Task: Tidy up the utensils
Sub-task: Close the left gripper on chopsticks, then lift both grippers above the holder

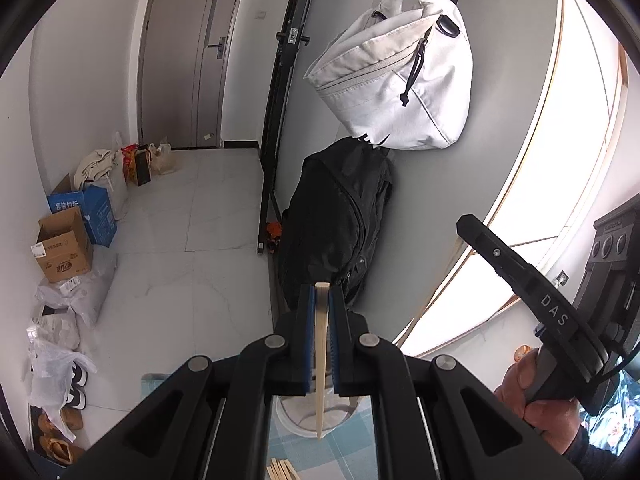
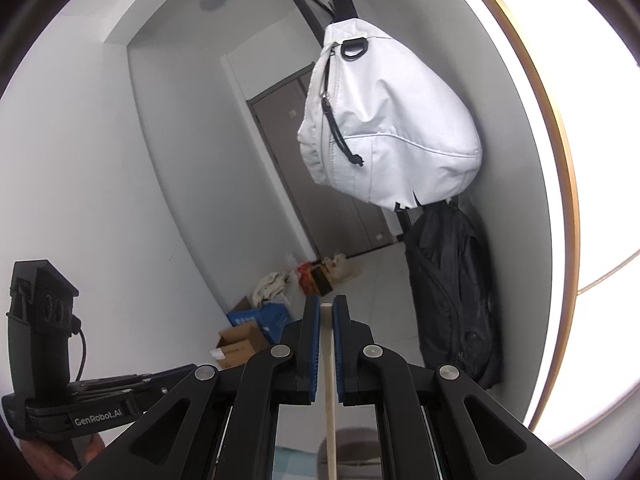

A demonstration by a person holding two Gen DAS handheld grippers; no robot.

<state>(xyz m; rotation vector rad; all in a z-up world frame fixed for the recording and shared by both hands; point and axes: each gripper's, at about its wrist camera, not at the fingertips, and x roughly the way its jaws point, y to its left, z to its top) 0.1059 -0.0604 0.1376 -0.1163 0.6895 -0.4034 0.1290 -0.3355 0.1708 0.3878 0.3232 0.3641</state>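
I've got each gripper, left (image 1: 320, 300) and right (image 2: 327, 312), clamped on one upright chopstick (image 1: 321, 360) (image 2: 330, 392), tips down over the cup (image 1: 308, 420) for dropping in

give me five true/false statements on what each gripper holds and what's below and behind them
1. The left gripper is shut on a wooden chopstick. True.
2. The right gripper is open and empty. False: it is shut on a chopstick of its own.
3. A white container sits below the left gripper on a blue checked cloth. True.
4. The white bag lies on the floor. False: it hangs against the wall above a black backpack.
5. More wooden chopsticks lie on the cloth near the container. True.
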